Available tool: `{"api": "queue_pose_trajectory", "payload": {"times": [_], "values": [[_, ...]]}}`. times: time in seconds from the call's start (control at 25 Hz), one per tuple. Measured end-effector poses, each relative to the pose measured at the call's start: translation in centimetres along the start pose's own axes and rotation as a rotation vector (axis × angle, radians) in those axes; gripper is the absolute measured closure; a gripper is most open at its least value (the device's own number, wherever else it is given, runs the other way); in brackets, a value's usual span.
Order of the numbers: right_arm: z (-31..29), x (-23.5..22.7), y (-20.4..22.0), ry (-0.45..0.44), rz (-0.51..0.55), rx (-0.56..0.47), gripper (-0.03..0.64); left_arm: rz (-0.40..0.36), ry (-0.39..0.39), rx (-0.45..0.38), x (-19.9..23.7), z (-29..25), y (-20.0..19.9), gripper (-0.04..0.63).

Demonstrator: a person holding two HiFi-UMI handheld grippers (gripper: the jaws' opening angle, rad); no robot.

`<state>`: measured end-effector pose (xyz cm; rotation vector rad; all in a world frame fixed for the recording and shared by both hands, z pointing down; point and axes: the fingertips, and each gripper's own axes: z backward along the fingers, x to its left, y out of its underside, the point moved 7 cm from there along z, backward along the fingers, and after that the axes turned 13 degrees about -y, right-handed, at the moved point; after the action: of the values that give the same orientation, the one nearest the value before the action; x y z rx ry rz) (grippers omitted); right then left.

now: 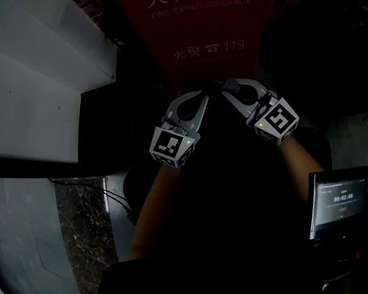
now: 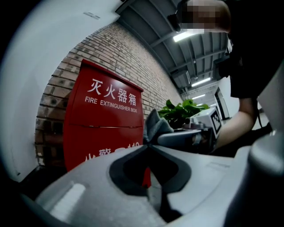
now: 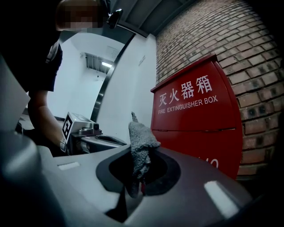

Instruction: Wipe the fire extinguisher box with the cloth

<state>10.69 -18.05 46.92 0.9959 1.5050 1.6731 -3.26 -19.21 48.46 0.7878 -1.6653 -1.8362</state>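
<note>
Brick wall (image 3: 248, 53), against which the red fire extinguisher box (image 3: 195, 119) is set upright, its base hidden behind the grippers. Right gripper (image 3: 138, 175): jaws are clamped on the grey cloth (image 3: 141, 139), held upright before the box, one corner pointing up. Left gripper (image 2: 148, 148): jaws are pressed together; whether the cloth is touched cannot be told.

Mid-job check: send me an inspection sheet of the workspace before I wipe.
Surface: fire extinguisher box front, red with white lettering; dirt cannot be judged.
Job's things: grey cloth, bunched, standing up out of the right gripper.
Clutter: lit screen at lower right; leafy plant beyond the box.
Grippers: right gripper shut on the cloth; left gripper jaws together, tip at the cloth, a pinch cannot be told.
Cables: thin dark cable, left of the head view.
Surroundings: brick wall behind the box; dim light.
</note>
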Motion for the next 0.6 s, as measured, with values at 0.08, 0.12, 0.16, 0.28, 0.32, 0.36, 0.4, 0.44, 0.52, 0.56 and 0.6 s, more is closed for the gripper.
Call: {"api": "queue_pose_trajectory", "payload": {"times": [0.08, 0.12, 0.16, 0.28, 0.32, 0.36, 0.4, 0.44, 0.52, 0.56, 0.6], "values": [[-0.07, 0.25, 0.02, -0.006, -0.001, 0.007, 0.594, 0.003, -0.002, -0.001, 0.05, 0.02, 0.03, 0.594], [-0.09, 0.33, 0.06, -0.008, 0.001, 0.006, 0.594, 0.009, -0.001, -0.001, 0.04, 0.04, -0.01, 0.594], [-0.11, 0.38, 0.13, -0.01, 0.003, 0.007, 0.594, 0.017, 0.001, -0.001, 0.05, 0.05, -0.07, 0.594], [-0.26, 0.48, 0.35, -0.016, 0.008, 0.023, 0.594, 0.02, -0.015, 0.005, 0.51, 0.07, 0.16, 0.594], [-0.27, 0.55, 0.41, -0.018, 0.008, 0.029, 0.594, 0.017, -0.024, 0.008, 0.68, 0.12, 0.33, 0.594], [-0.23, 0.61, 0.47, -0.019, 0.009, 0.033, 0.594, 0.017, -0.028, 0.009, 0.71, 0.15, 0.44, 0.594], [-0.17, 0.65, 0.51, -0.019, 0.01, 0.036, 0.594, 0.018, -0.03, 0.008, 0.66, 0.17, 0.47, 0.594], [-0.14, 0.67, 0.53, -0.019, 0.009, 0.04, 0.594, 0.019, -0.032, 0.005, 0.64, 0.19, 0.44, 0.594], [-0.27, 0.57, 0.5, -0.021, 0.005, 0.044, 0.594, 0.021, -0.033, 0.0, 0.75, 0.2, 0.26, 0.594], [-0.35, 0.49, 0.47, -0.022, 0.004, 0.042, 0.594, 0.024, -0.032, 0.002, 0.77, 0.16, 0.13, 0.594], [-0.38, 0.45, 0.44, -0.022, 0.002, 0.042, 0.594, 0.028, -0.03, 0.006, 0.74, 0.1, 0.03, 0.594]]}}
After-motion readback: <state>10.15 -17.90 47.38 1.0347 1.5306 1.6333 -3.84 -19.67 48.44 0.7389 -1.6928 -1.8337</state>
